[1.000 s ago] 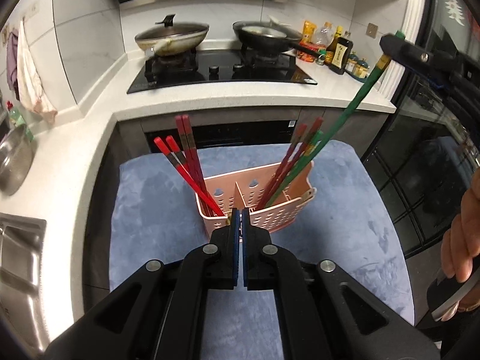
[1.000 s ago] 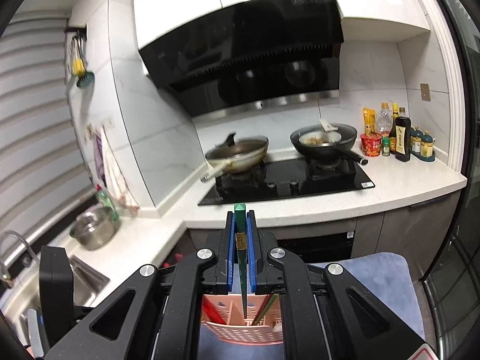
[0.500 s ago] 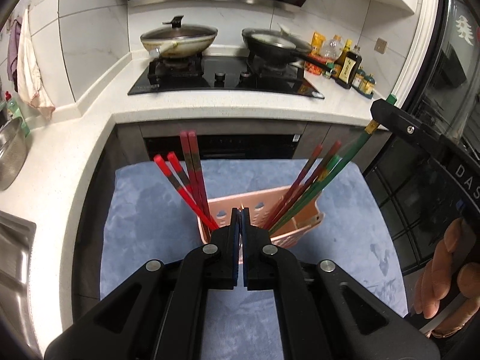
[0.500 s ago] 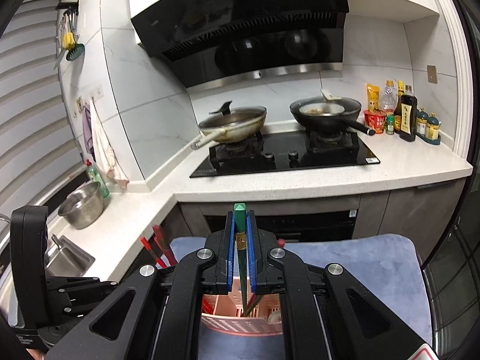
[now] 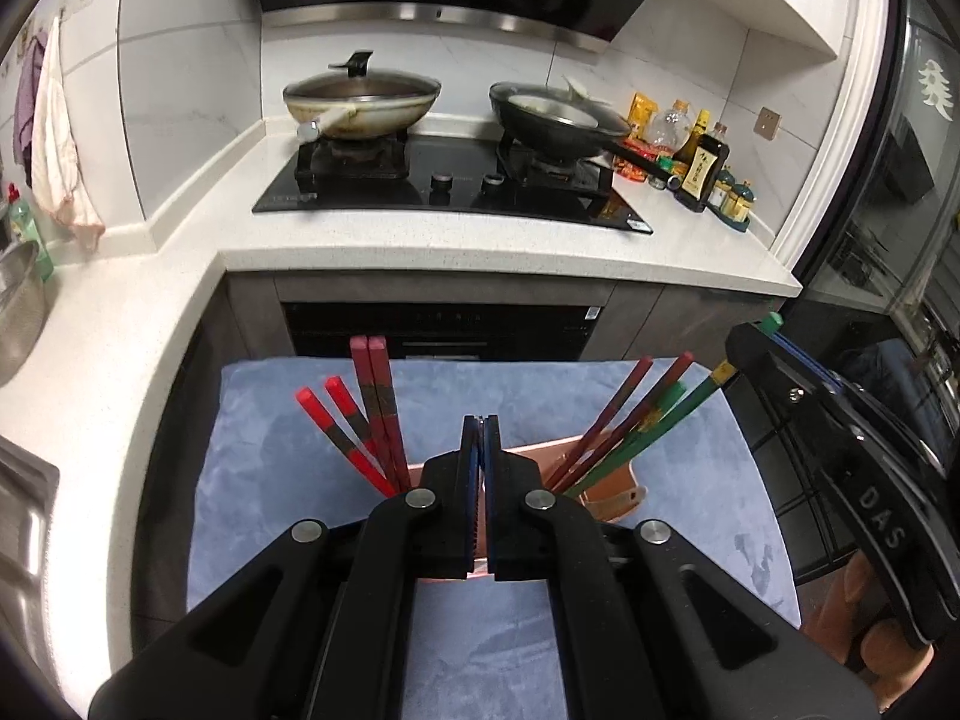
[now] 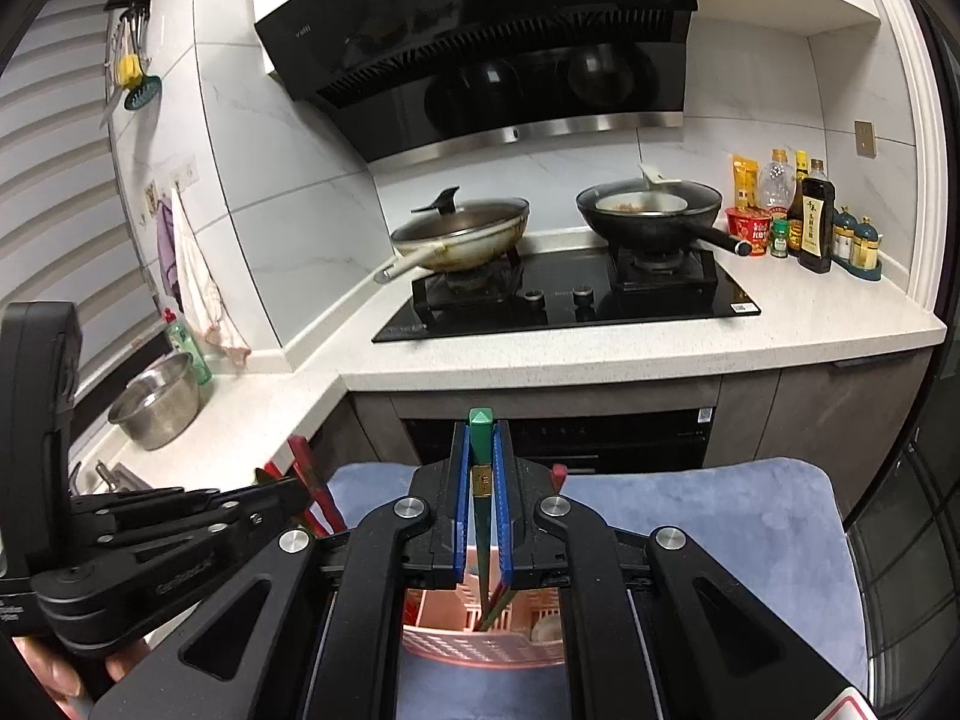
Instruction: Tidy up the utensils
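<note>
White stone counter (image 5: 150,312) runs along the left and back of the kitchen, with a steel bowl (image 6: 157,399) at its left end and a black hob (image 5: 450,186) at the back. On the hob stand a lidded wok (image 5: 360,99) to the left and a black pan (image 5: 555,120) to the right; bottles (image 6: 804,210) cluster at the counter's right end.

Below the counter sits a table under a blue cloth (image 5: 288,516). A pink rack (image 6: 480,630) stands about mid-table, nearer the back edge than the front. Its left compartment holds red chopsticks (image 5: 360,420) leaning toward the table's left edge. Its right compartment holds dark red sticks (image 5: 618,414) and green ones leaning toward the right edge.

The left tool (image 5: 480,456) hovers over the rack's near side, its blue pads pressed together with nothing between them. A hand shows at the lower left corner of the right wrist view, on that tool's handle.

The right tool (image 6: 481,480) is clenched on a green chopstick (image 6: 480,468) just below its top end. The stick slants down from the tool into the rack's right compartment, among the other green ones; whether its tip touches the bottom cannot be seen. Fingers (image 5: 870,624) grip the right tool's handle at the table's right edge.
</note>
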The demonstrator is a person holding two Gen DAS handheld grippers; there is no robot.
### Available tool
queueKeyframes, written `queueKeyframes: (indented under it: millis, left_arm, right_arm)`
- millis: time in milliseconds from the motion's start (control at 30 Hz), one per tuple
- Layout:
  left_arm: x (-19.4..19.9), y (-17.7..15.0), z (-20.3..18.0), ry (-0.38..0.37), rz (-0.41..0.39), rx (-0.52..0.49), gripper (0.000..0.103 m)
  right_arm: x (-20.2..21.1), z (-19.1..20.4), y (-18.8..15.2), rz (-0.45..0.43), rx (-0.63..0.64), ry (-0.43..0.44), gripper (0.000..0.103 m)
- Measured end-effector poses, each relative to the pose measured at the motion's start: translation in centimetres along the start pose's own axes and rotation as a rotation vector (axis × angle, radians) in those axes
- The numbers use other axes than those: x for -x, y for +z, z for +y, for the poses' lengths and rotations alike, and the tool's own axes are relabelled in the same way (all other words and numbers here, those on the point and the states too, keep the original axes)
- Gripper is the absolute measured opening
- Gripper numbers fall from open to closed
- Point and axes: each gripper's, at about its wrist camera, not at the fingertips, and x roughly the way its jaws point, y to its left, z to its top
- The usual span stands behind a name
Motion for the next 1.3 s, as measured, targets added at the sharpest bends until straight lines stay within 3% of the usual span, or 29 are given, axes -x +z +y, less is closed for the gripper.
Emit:
queueKeyframes:
  millis: [100,167,200,267,333,633,1100,1300]
  left_arm:
    - [-0.7,-0.5,0.4,0.005,0.013,0.023,0.001]
    - [-0.7,-0.6,0.6,0.012,0.008,0.032,0.004]
    - [-0.6,-0.6,0.7,0.02,0.003,0.038,0.007]
    - [-0.3,-0.6,0.9,0.031,-0.009,0.047,0.024]
    - [0.1,-0.6,1.0,0.042,-0.024,0.051,0.028]
    - [1.3,-2.3,0.3,0.082,-0.038,0.027,0.029]
    - [3.8,-7.7,-0.9,0.129,-0.031,0.014,0.031]
    - [5.1,-9.3,-1.2,0.158,-0.047,0.004,0.042]
  right_arm:
    - [-0.3,0.0,-0.3,0.009,0.013,-0.01,0.008]
    - [-0.1,0.0,-0.4,0.002,0.015,-0.017,0.014]
    - [-0.1,-0.1,-0.4,0.001,0.014,-0.017,0.014]
    - [-0.1,-0.2,-0.4,0.001,0.008,-0.016,0.016]
    - [0.2,-0.4,-0.5,0.003,-0.004,-0.014,0.02]
    - [1.4,-0.7,-2.2,0.037,-0.009,-0.02,0.021]
    - [4.7,0.2,-9.7,0.16,0.005,-0.039,0.022]
    - [6.4,1.1,-11.5,0.186,0.02,-0.079,0.028]
